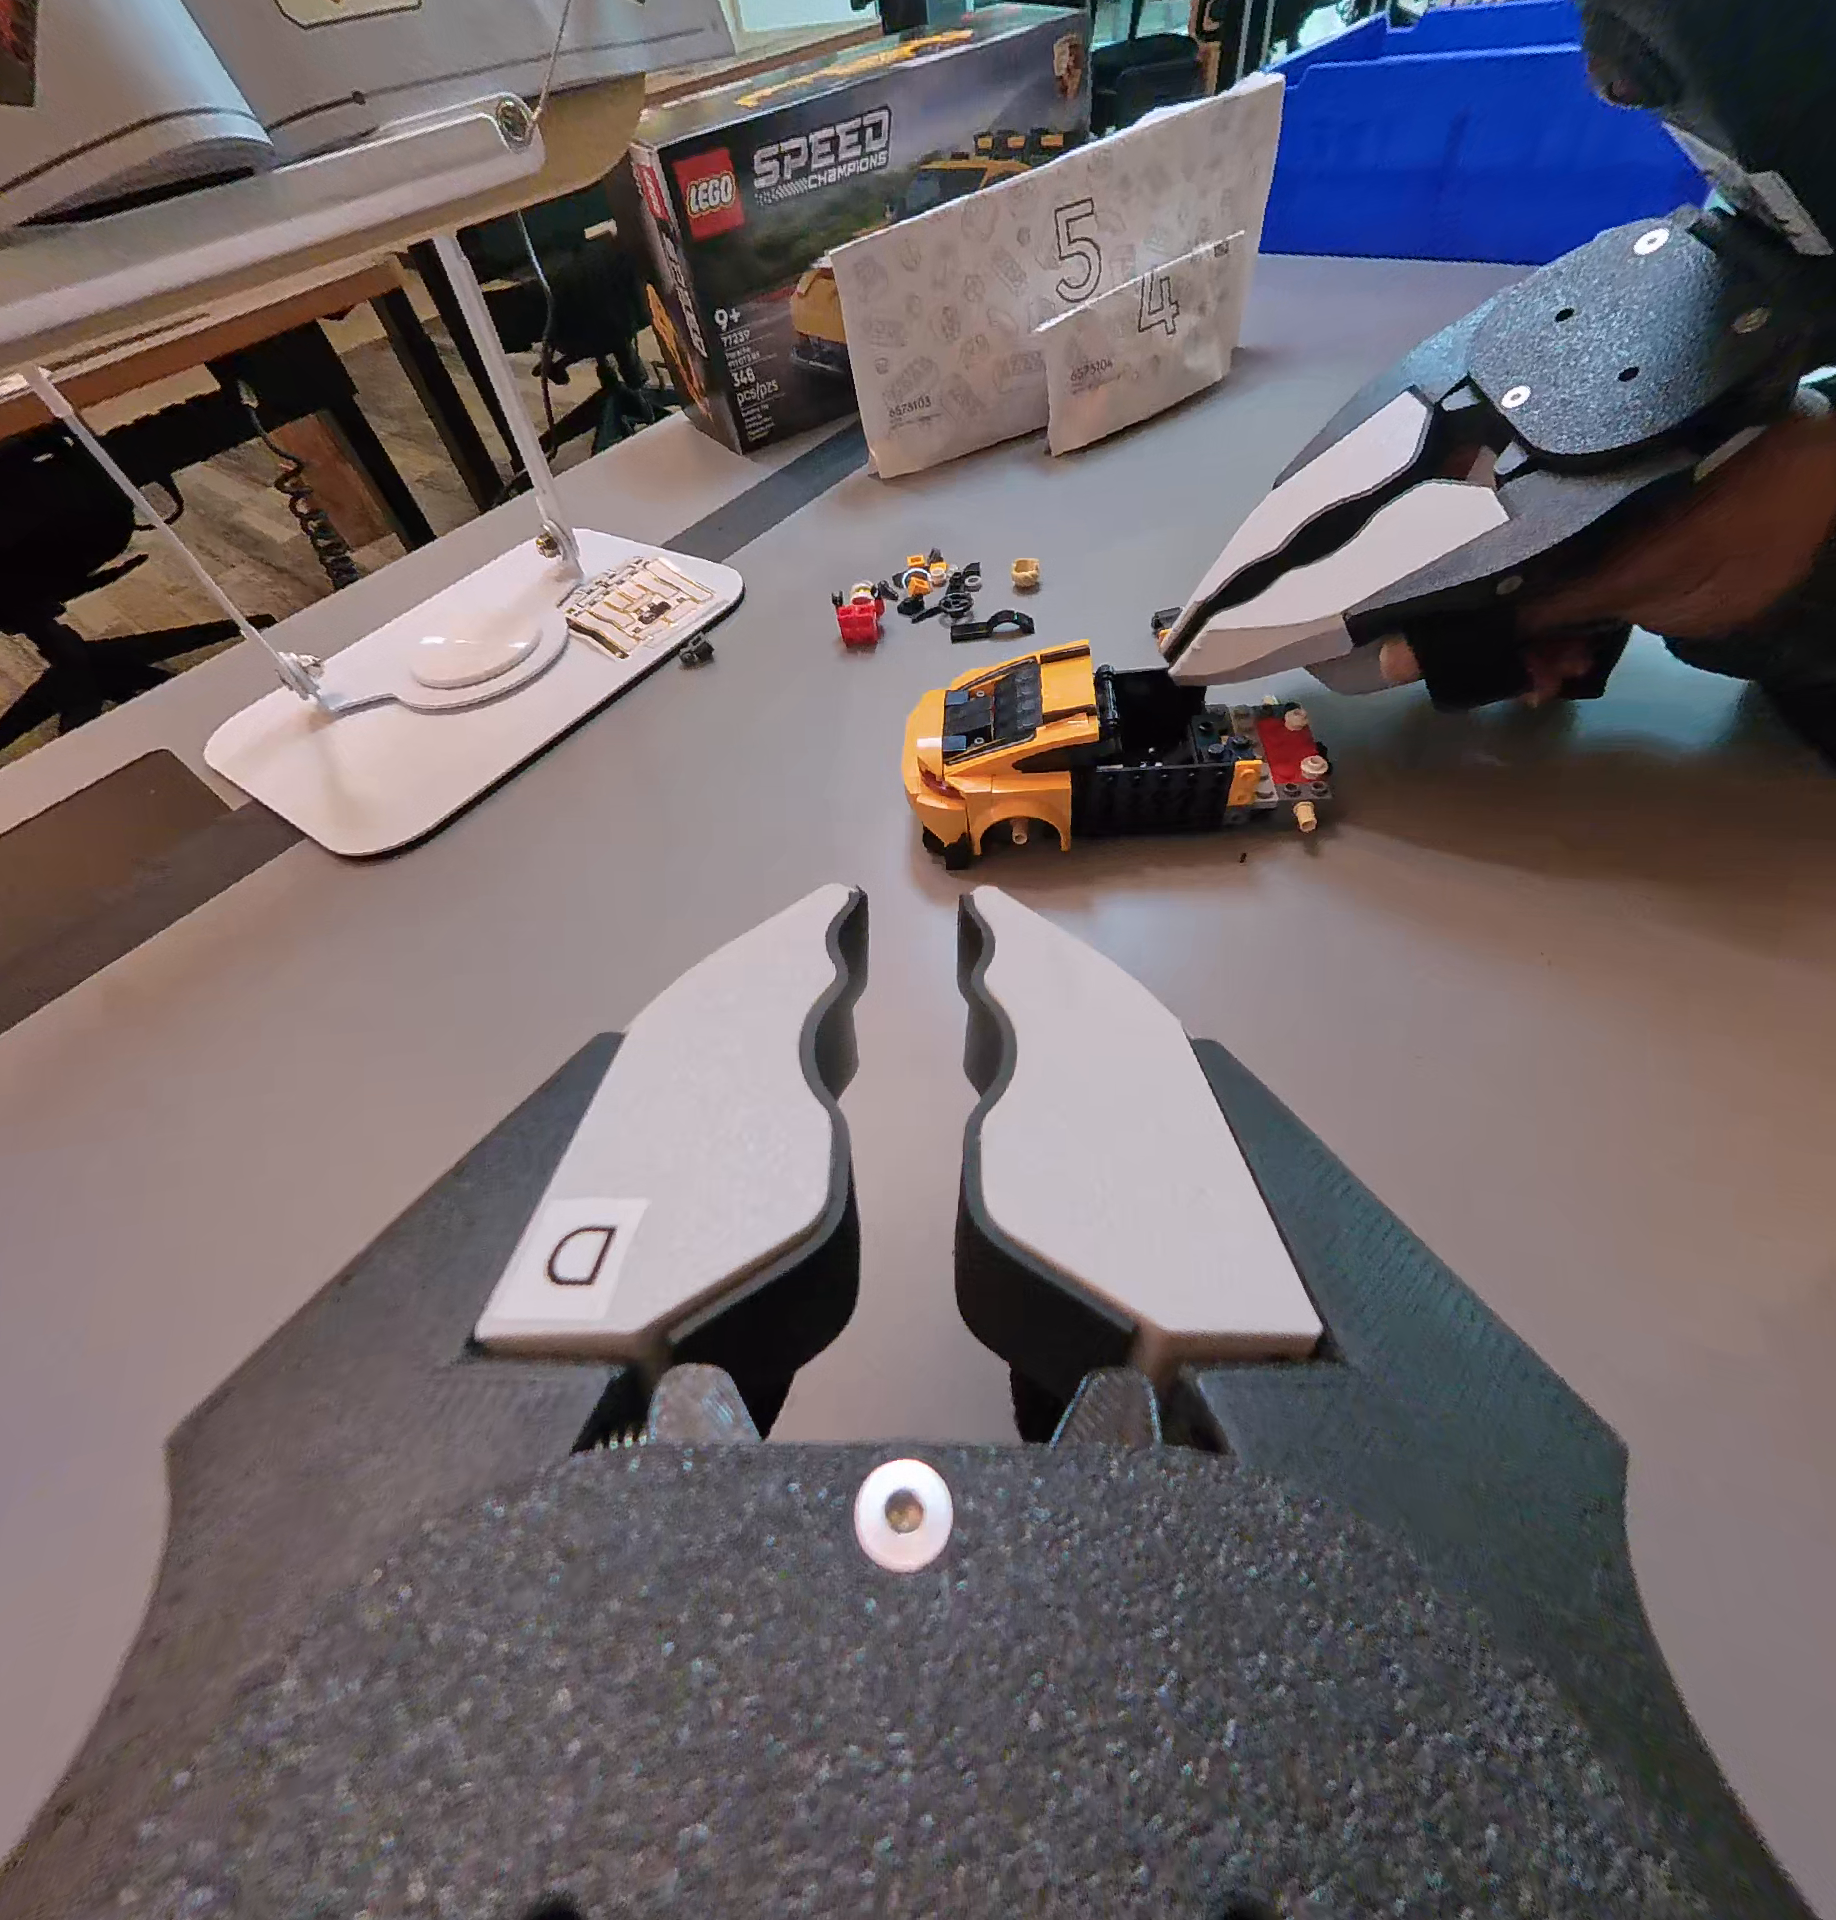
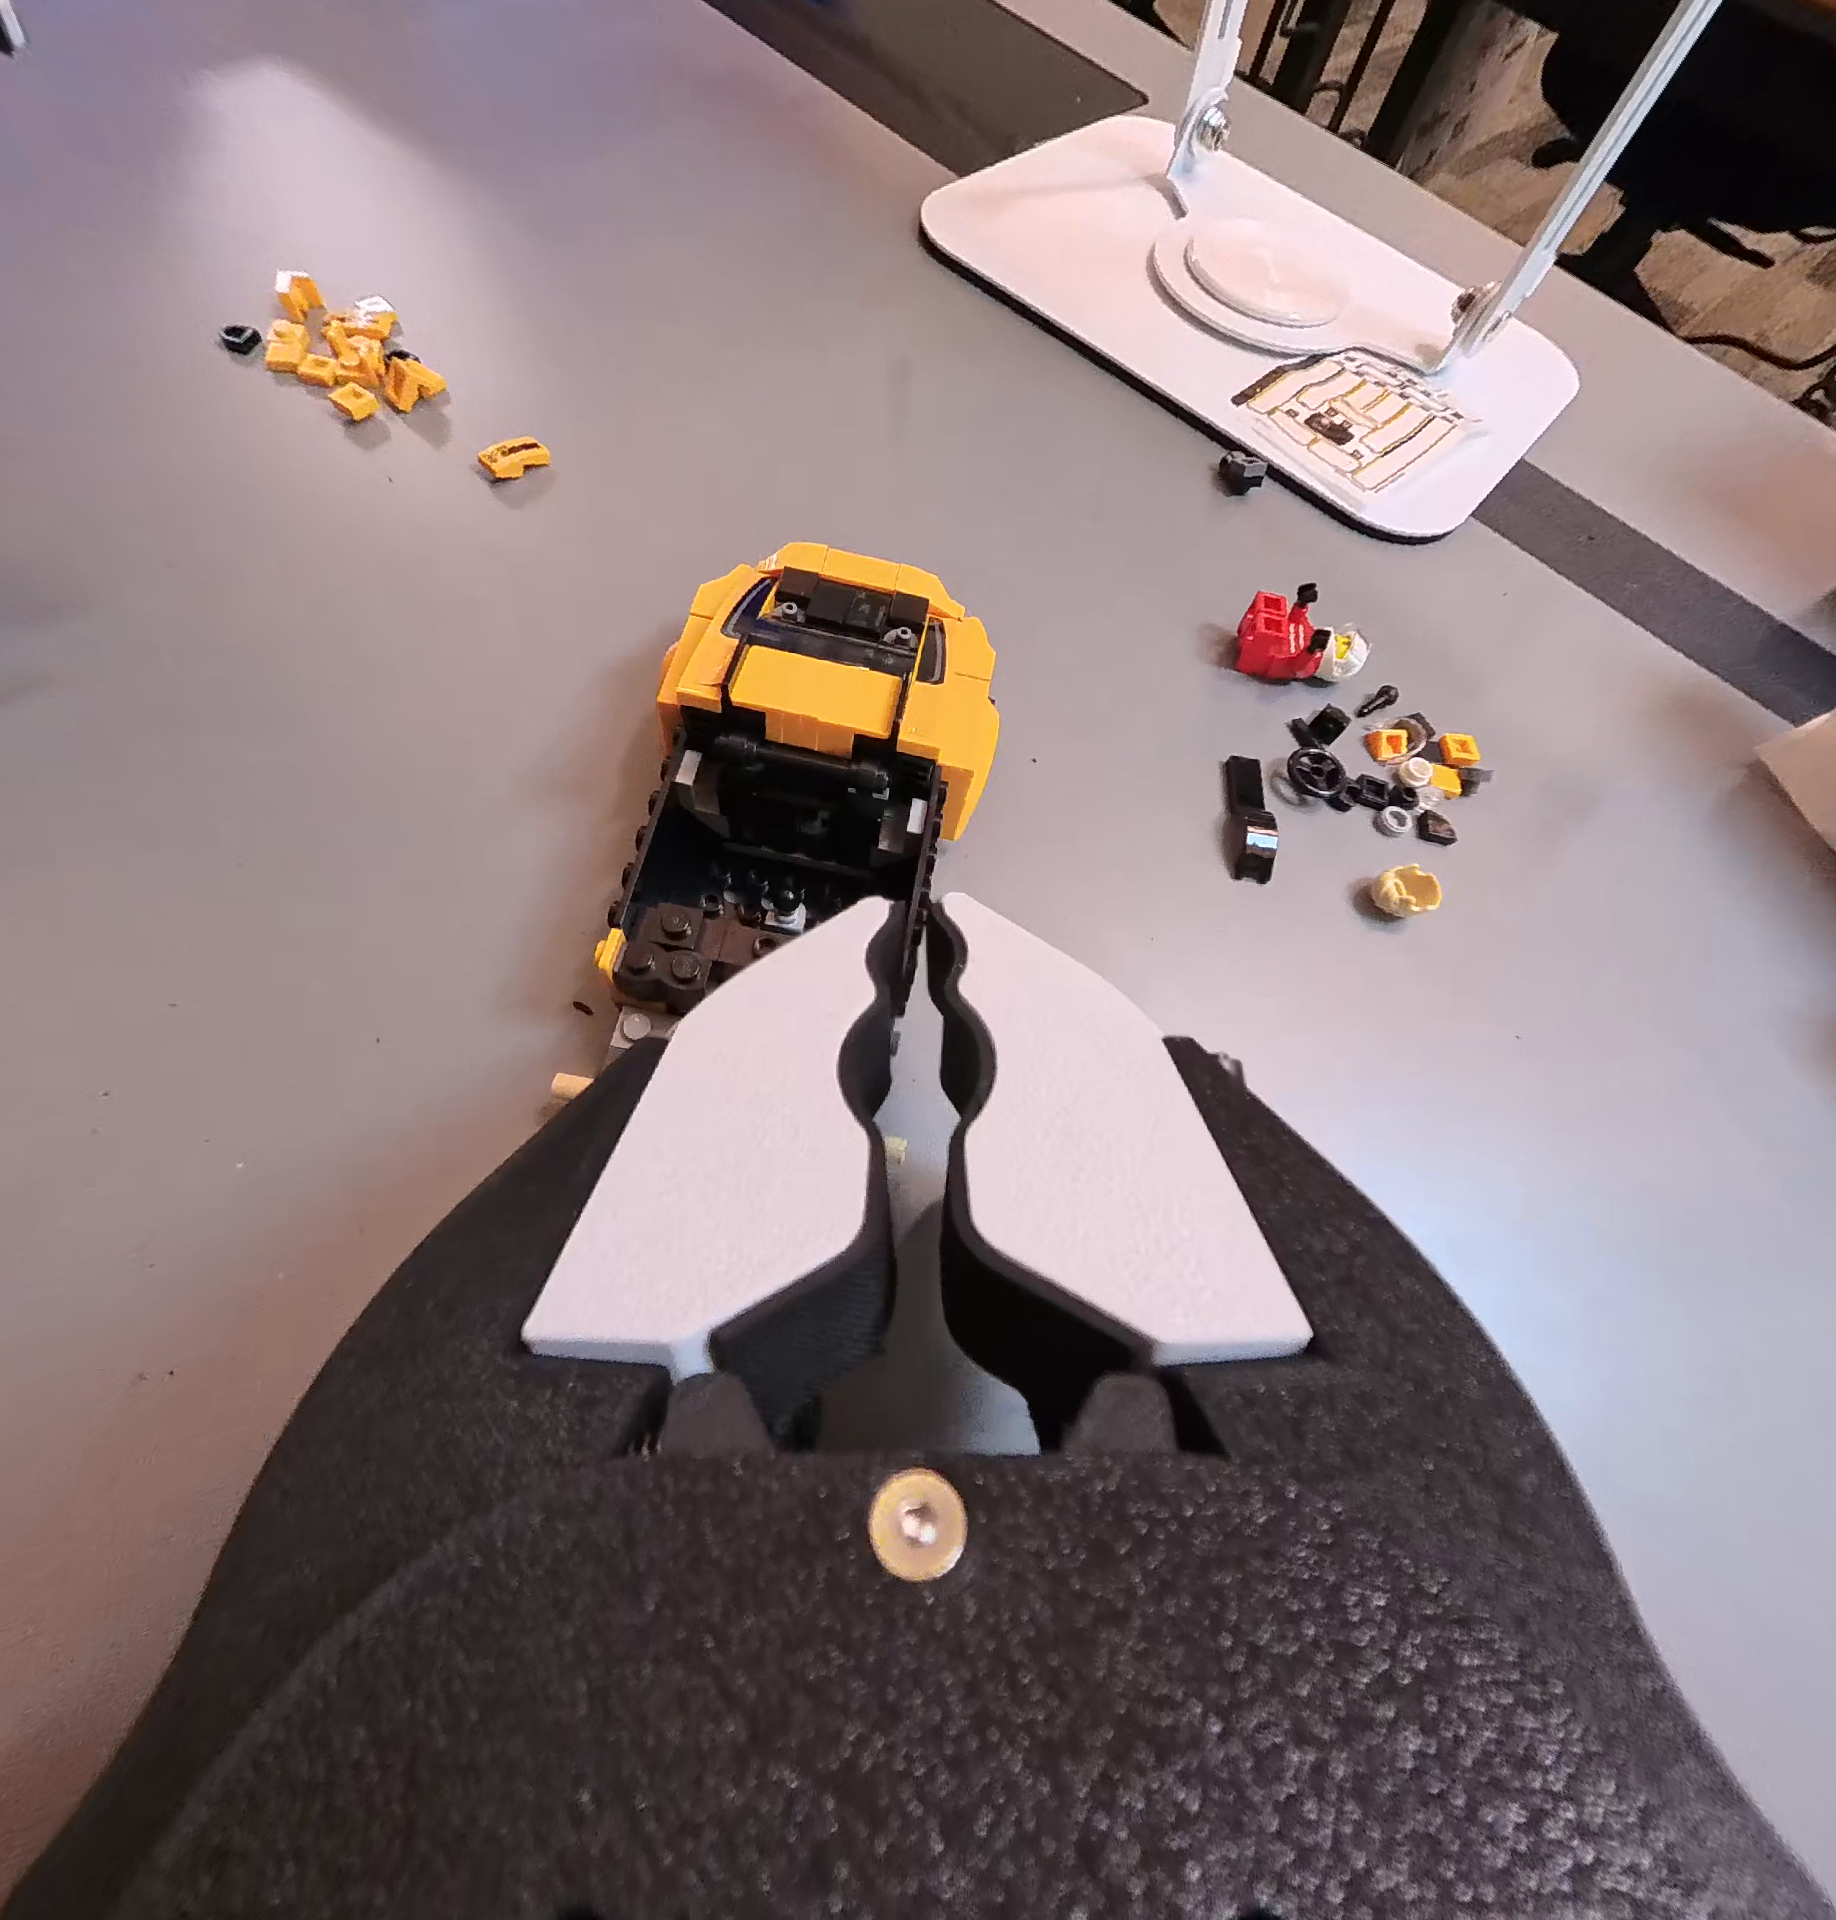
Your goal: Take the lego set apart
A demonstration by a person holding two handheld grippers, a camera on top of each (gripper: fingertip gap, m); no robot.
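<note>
Yellow lego car (image 2: 831, 717) sits upright on the grey table, roof gone, black cabin exposed. Loose bits are scattered around: yellow pieces (image 2: 348, 358) on one side, mixed small parts (image 2: 1350, 769) on the other.

Your left gripper (image 1: 912, 909) hangs low over the table, fingers apart with nothing between them. Your right gripper (image 2: 919, 914) is angled down, fingertips pinched nearly together on a thin black wall.

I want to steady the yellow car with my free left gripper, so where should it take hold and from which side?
Grip the intact yellow rear body of the lego car across its width, coming from the left hand-held gripper side, low along the table. That end is solid and blocky, while the right hand-held gripper works the stripped black side wall.
</note>
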